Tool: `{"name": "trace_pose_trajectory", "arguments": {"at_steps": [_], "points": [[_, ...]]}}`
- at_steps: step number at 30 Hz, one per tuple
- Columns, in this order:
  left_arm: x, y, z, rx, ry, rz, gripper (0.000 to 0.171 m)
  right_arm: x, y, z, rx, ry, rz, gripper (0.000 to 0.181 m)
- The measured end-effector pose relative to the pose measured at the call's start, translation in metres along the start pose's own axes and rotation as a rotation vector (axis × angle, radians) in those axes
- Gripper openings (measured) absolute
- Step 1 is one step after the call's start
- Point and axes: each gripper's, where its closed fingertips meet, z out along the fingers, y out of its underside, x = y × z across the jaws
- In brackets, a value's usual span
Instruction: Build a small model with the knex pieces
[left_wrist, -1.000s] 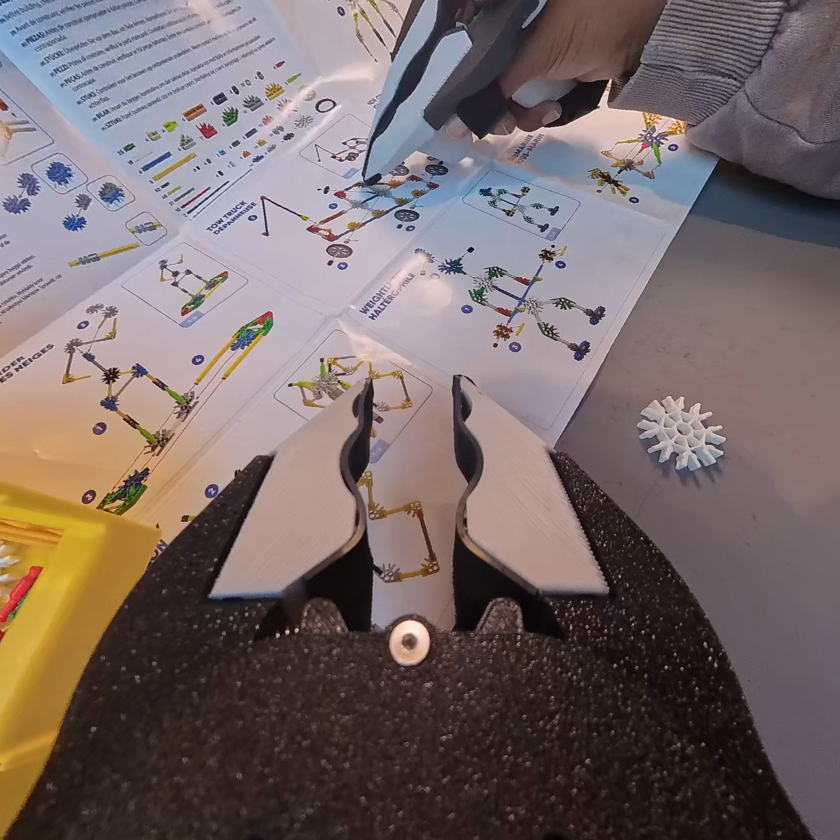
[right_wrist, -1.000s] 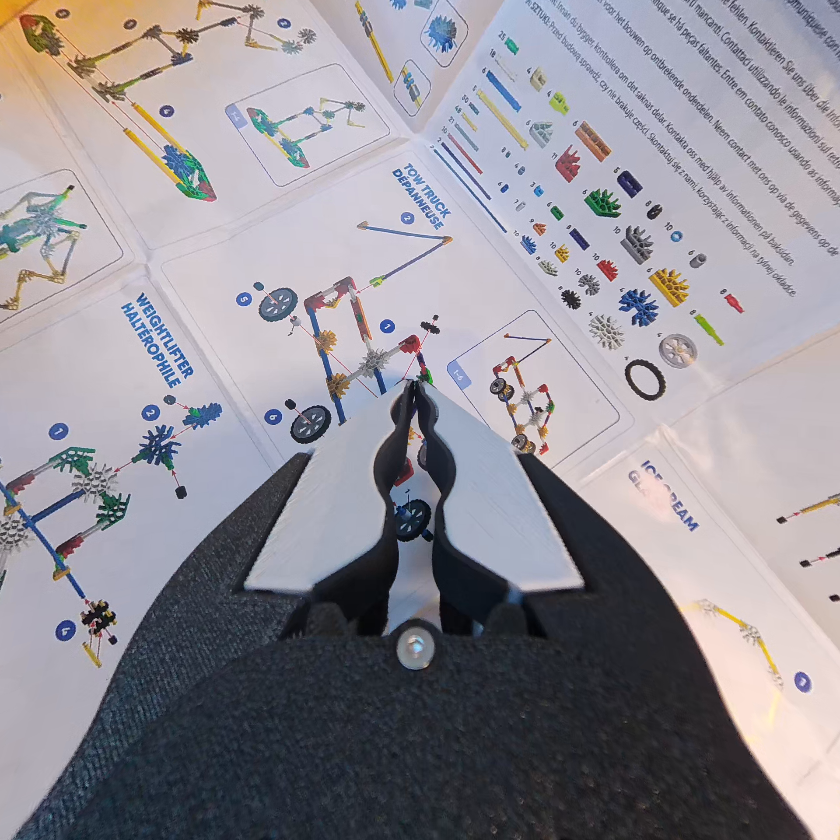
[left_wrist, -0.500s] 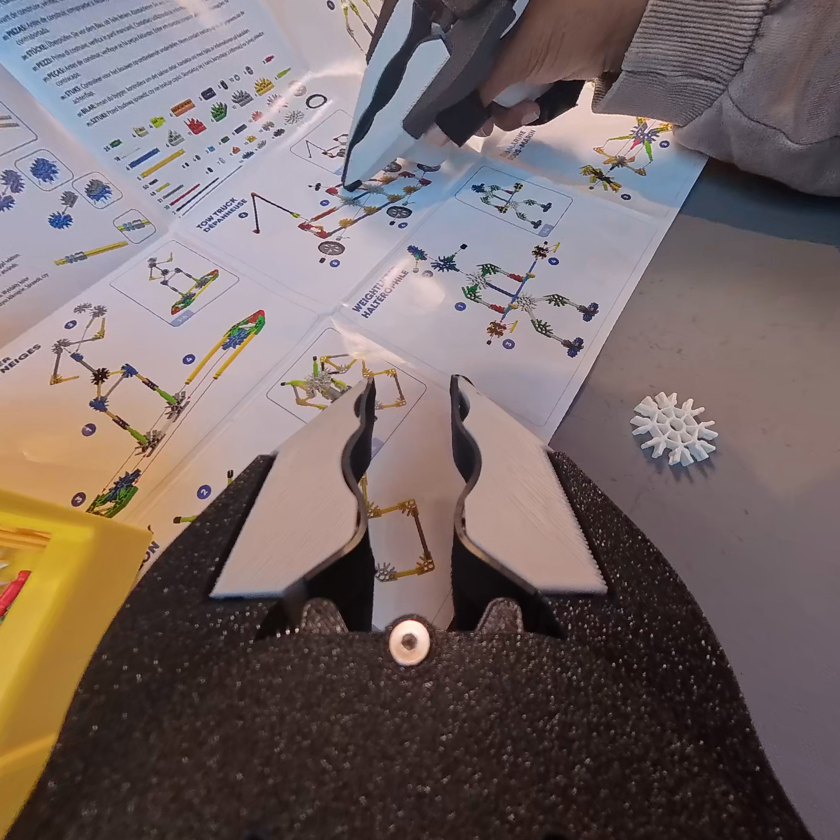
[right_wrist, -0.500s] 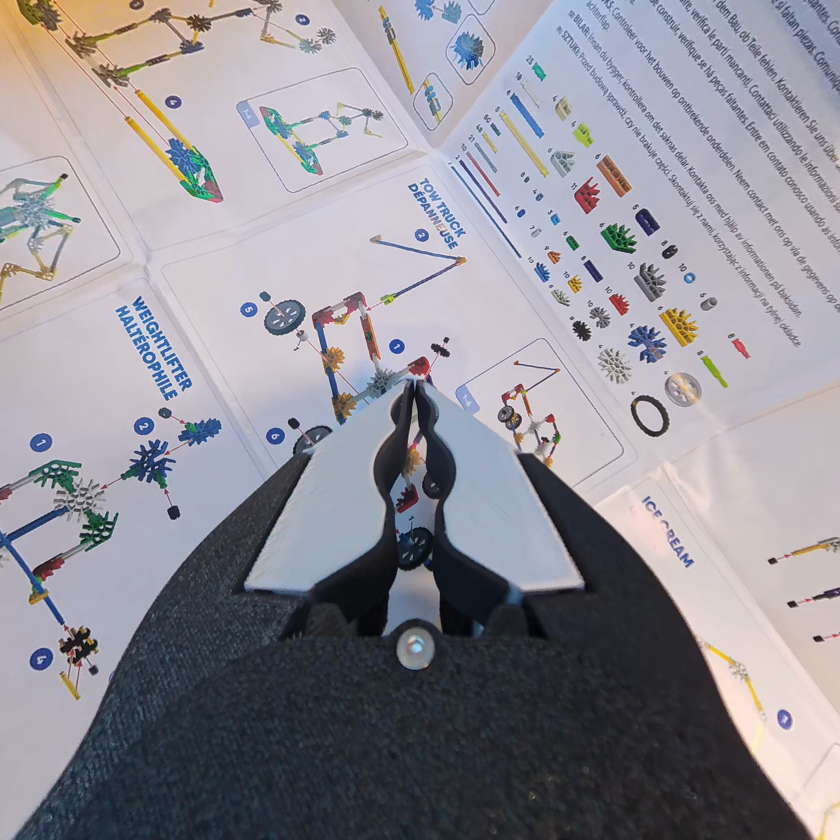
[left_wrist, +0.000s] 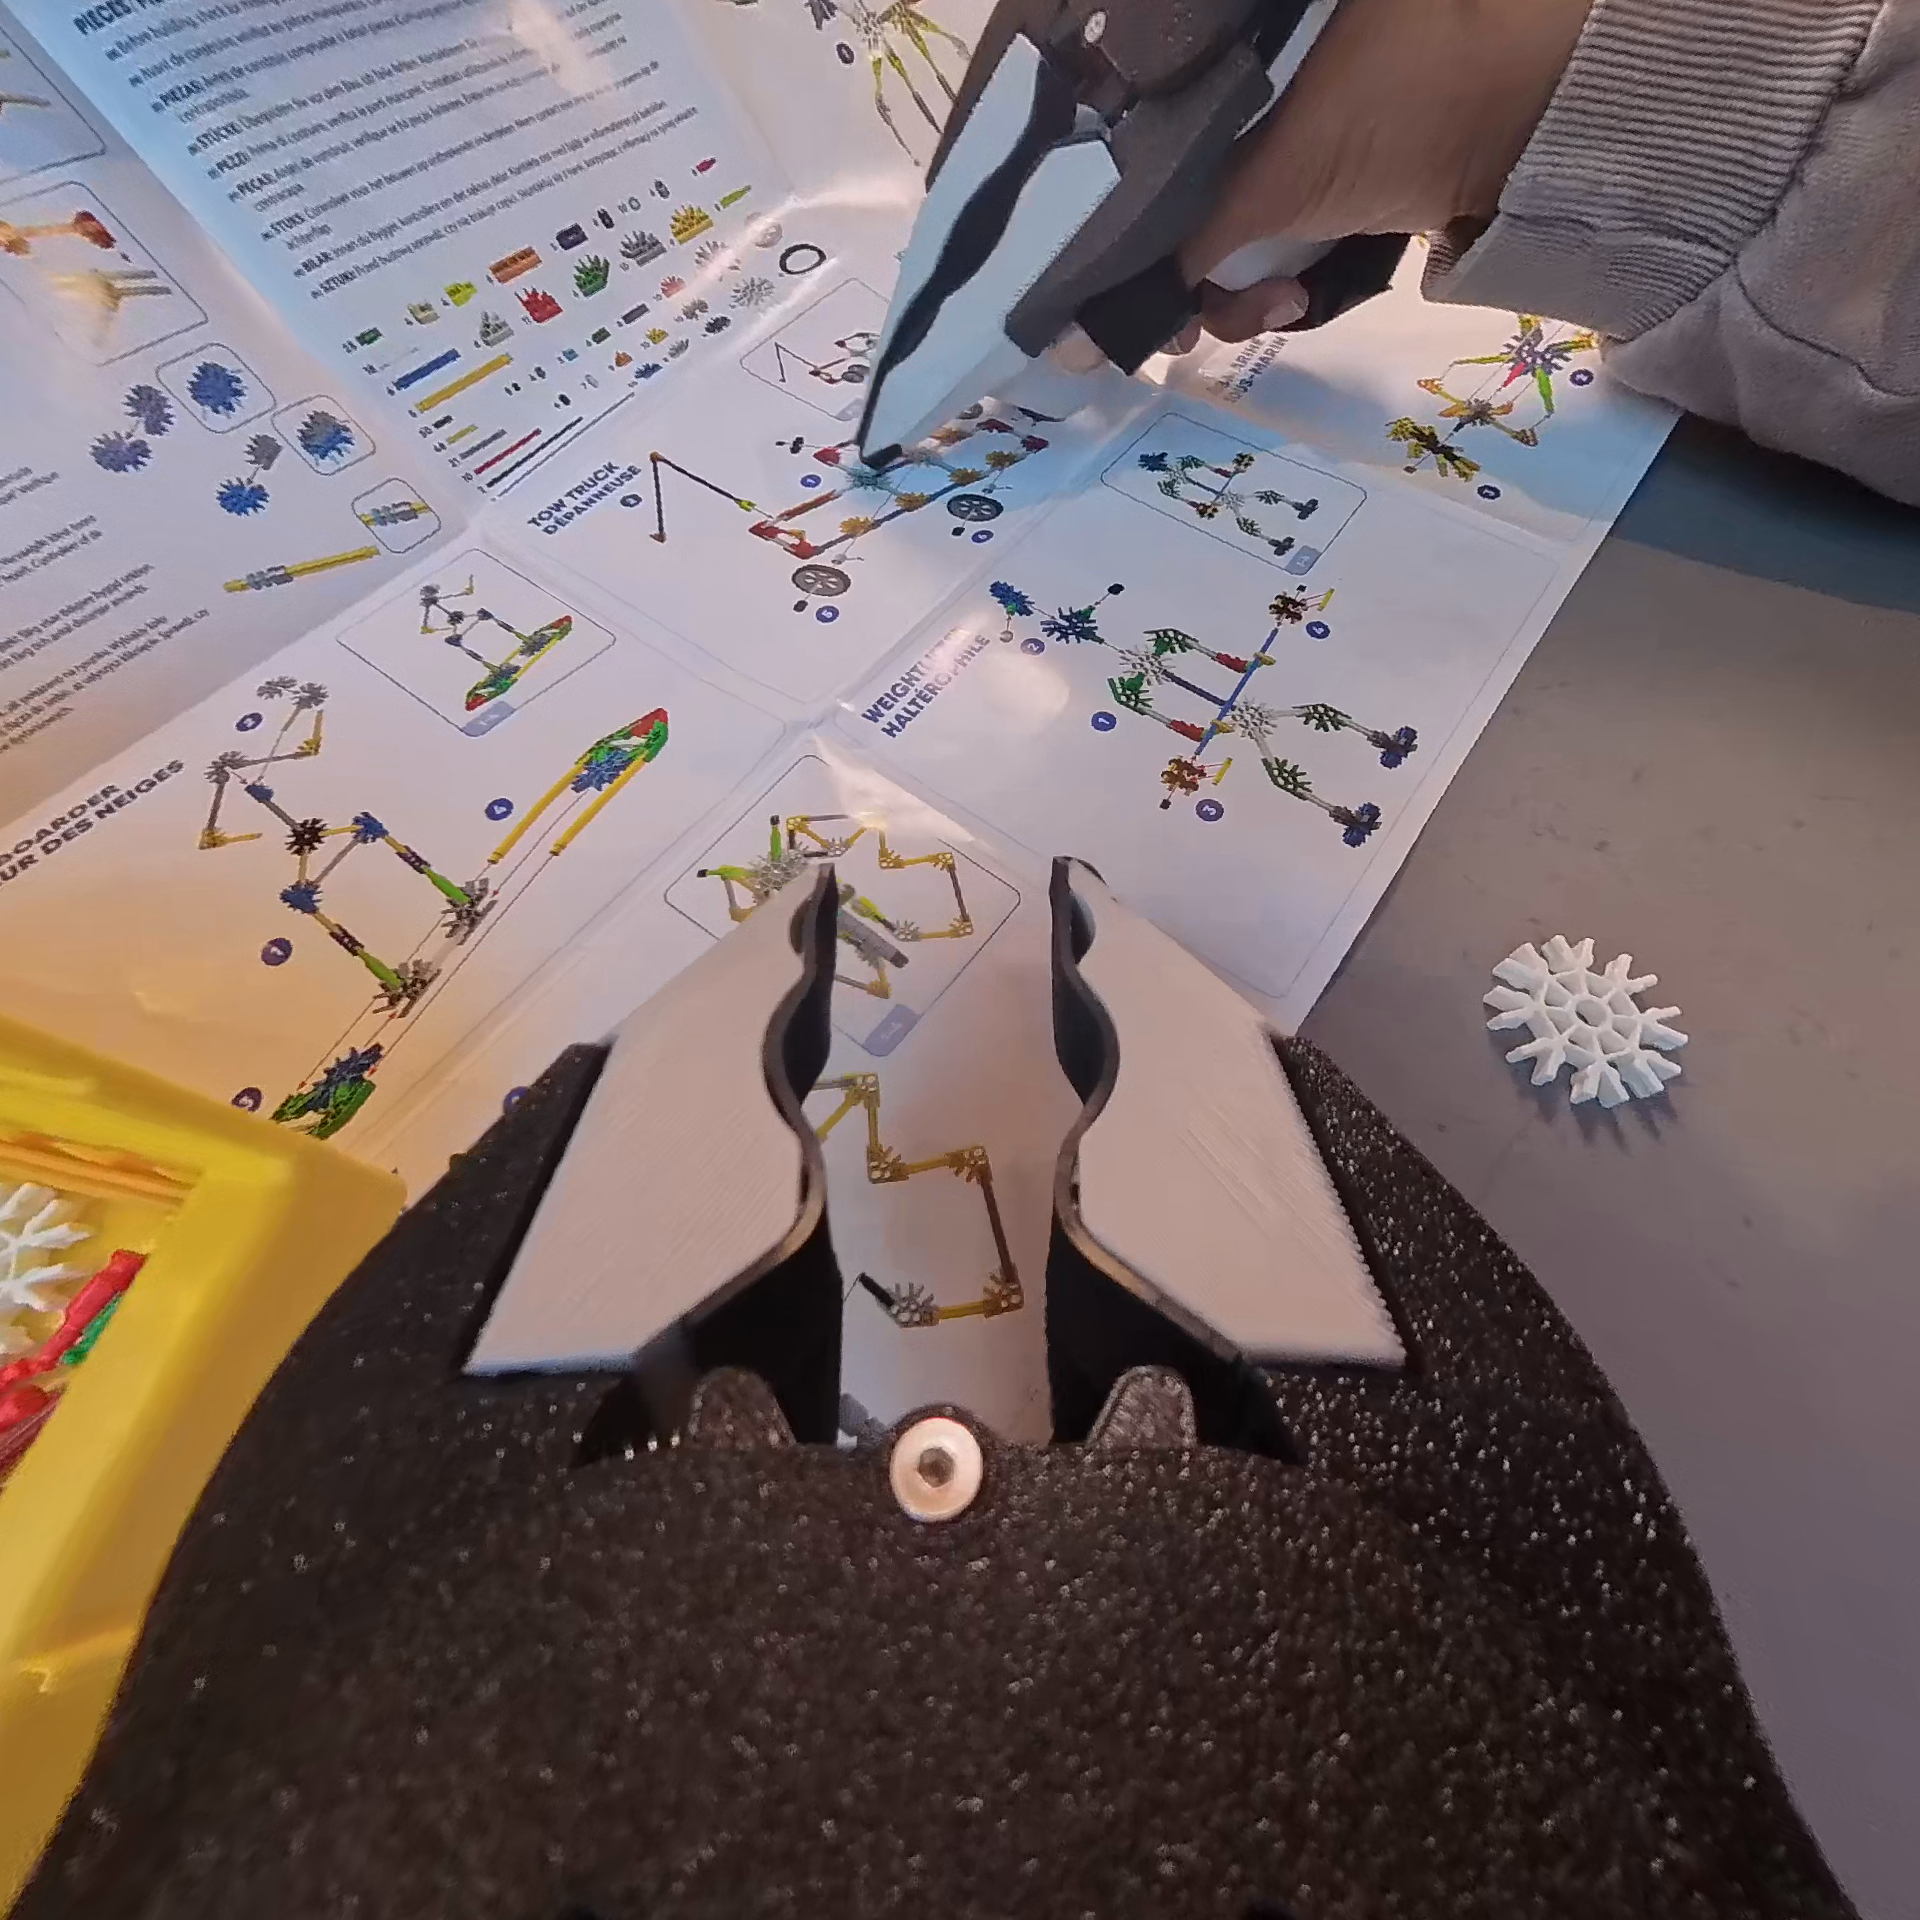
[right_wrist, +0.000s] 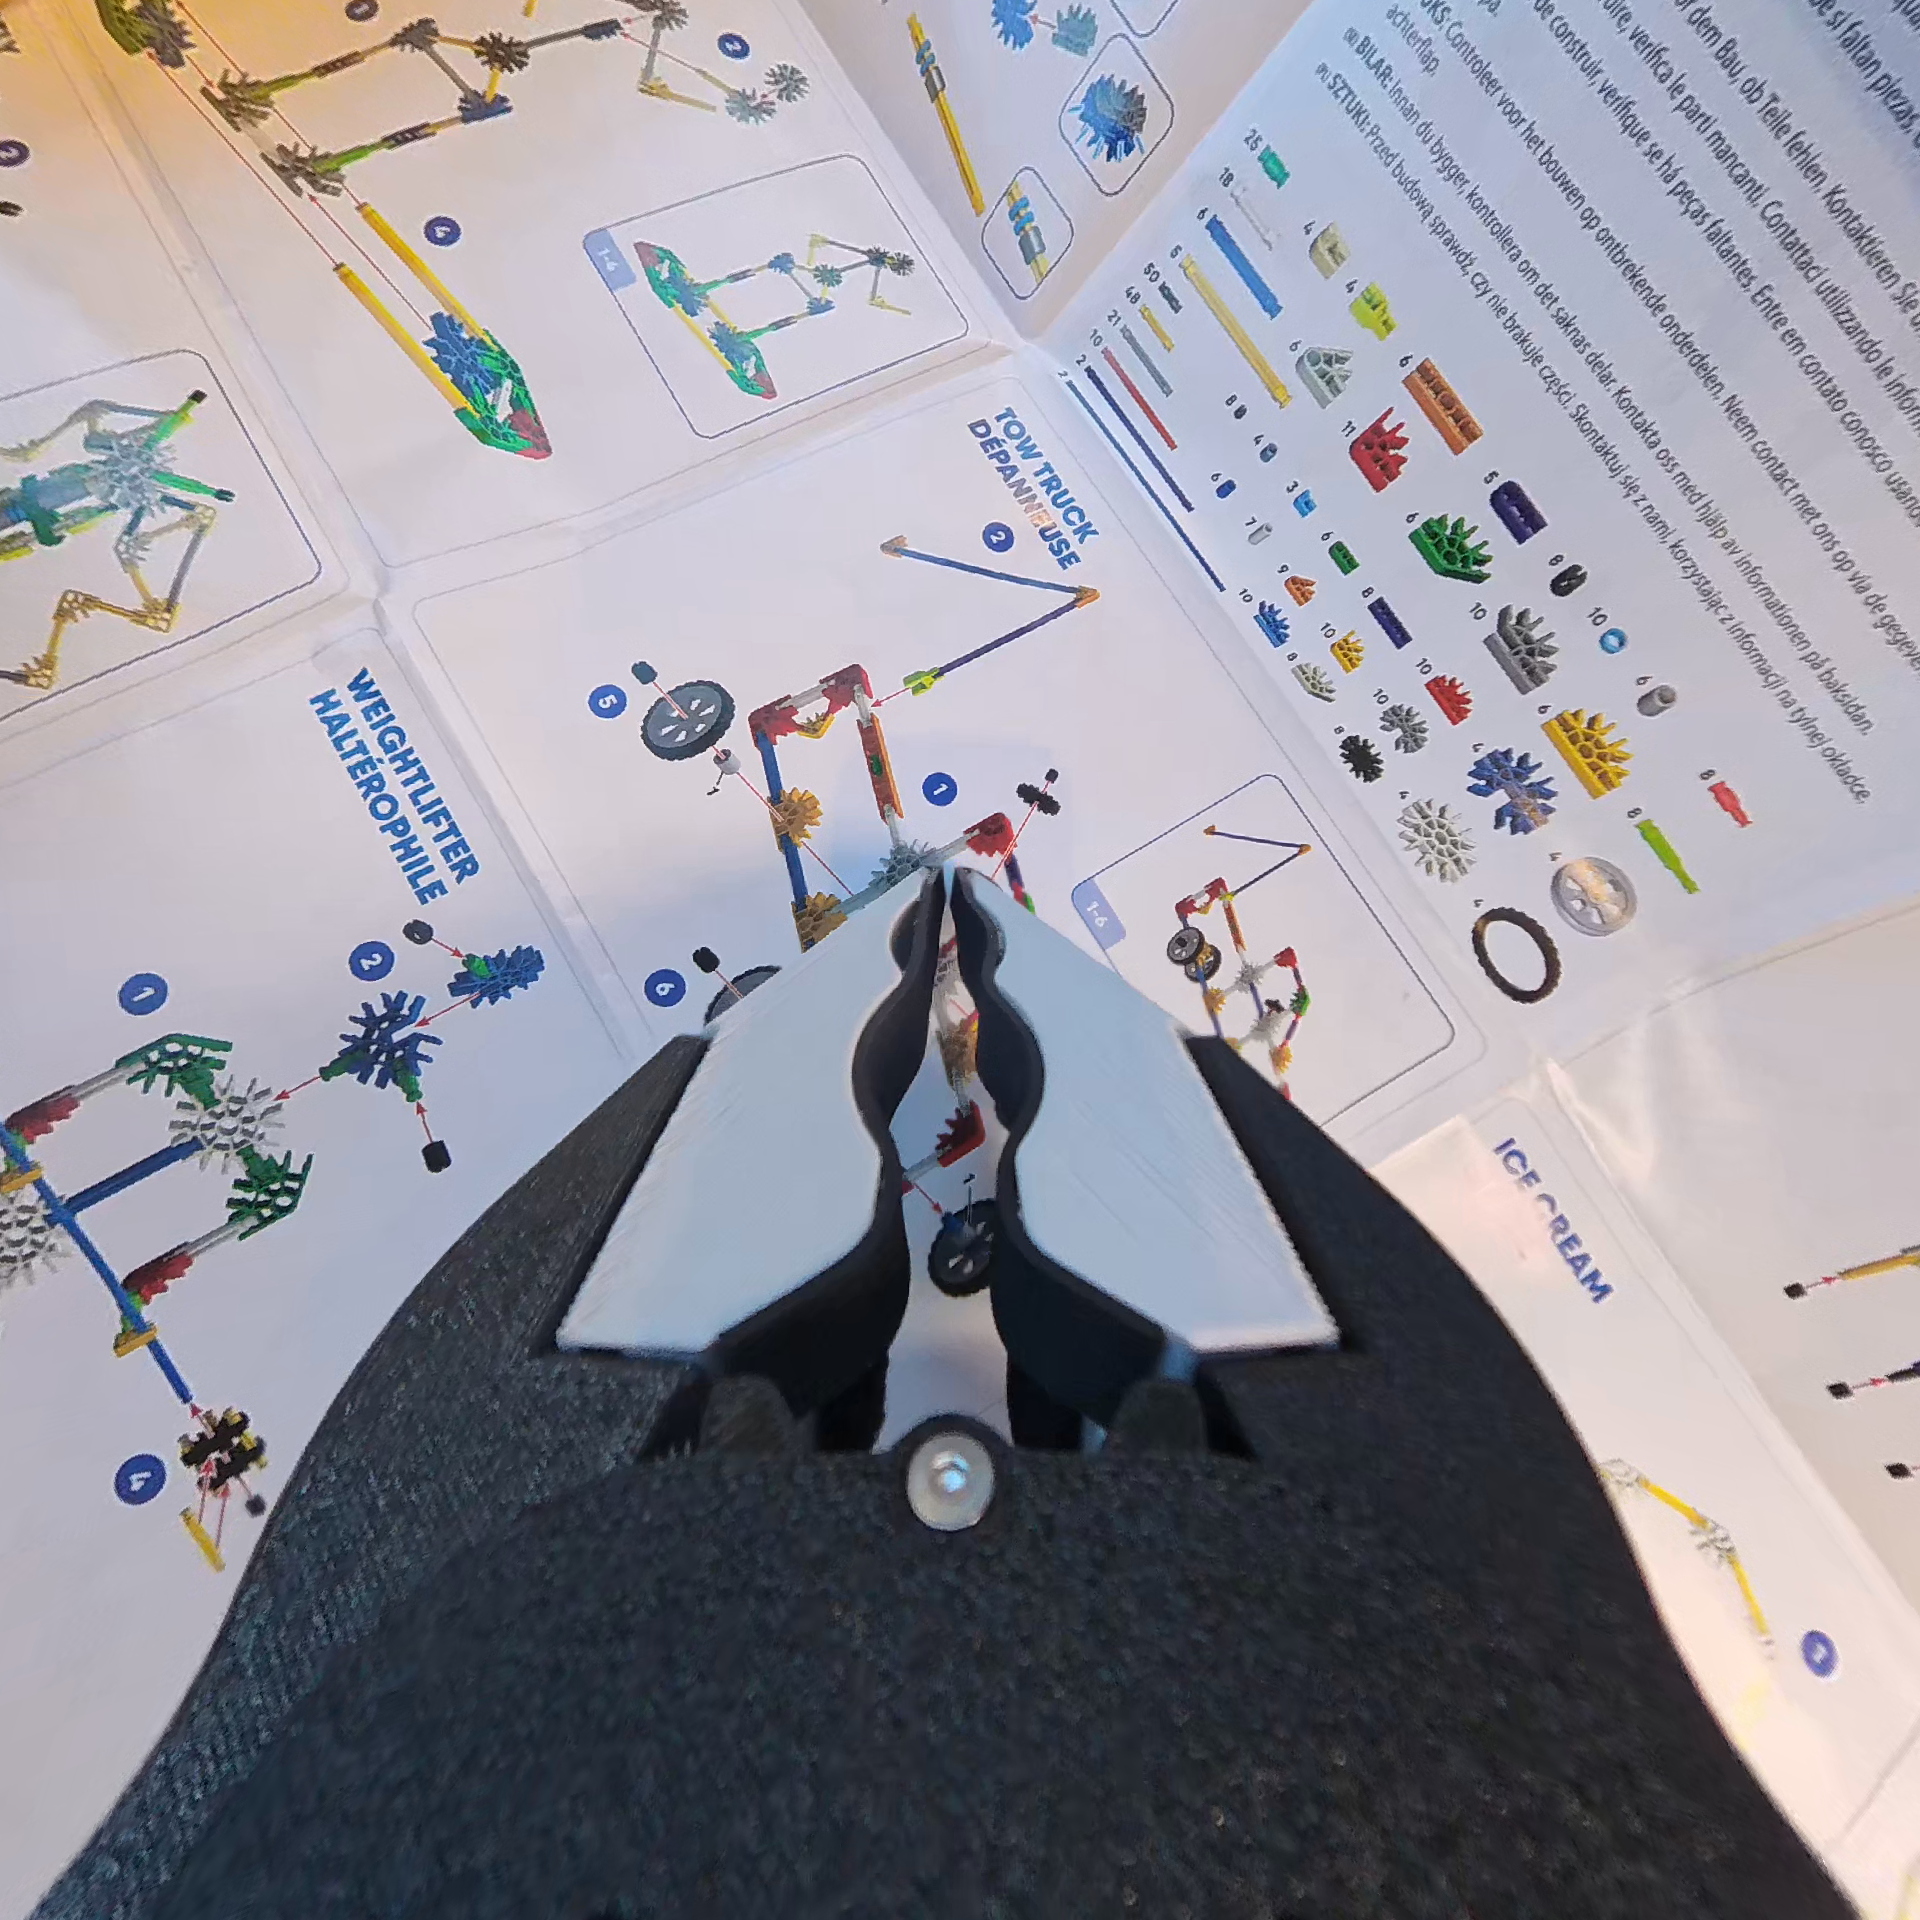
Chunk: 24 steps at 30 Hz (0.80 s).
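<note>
A large unfolded instruction sheet (left_wrist: 644, 644) with printed coloured model diagrams lies flat on a grey table (left_wrist: 1714, 790). My left gripper (left_wrist: 940, 883) is open and empty, hovering low over the sheet's near edge. My right gripper (right_wrist: 948, 878) is shut with nothing between its fingers, and its tips point down onto a printed truck diagram on the sheet (right_wrist: 831, 582). It also shows in the left wrist view (left_wrist: 883, 452), held by a hand in a grey sleeve. A white snowflake-shaped connector piece (left_wrist: 1584, 1016) lies on the bare table, right of my left gripper.
A yellow plastic box (left_wrist: 156, 1351) with red and white pieces inside stands at the left, next to my left gripper. The sleeved arm (left_wrist: 1714, 208) reaches in from the upper right. Bare grey table lies to the right of the sheet. Across from one pair of fingers to the other is roughly 20 cm. The right gripper is farther from the white snowflake-shaped connector piece (left_wrist: 1584, 1016), some 25 cm, than the left, some 12 cm.
The right gripper's tips have slid a little along the truck diagram and stayed shut. The left gripper has shifted slightly and stays open.
</note>
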Motion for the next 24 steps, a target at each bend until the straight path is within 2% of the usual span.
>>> {"name": "trace_pose_trajectory", "arguments": {"at_steps": [11, 24], "points": [[-0.020, -0.012, -0.009, 0.078, -0.107, -0.028, 0.046, -0.010, 0.004, -0.005, -0.011, -0.020, -0.009, 0.001], [-0.022, -0.013, -0.009, 0.091, -0.116, -0.045, 0.043, -0.005, 0.009, -0.008, -0.013, -0.012, -0.003, 0.006]]}}
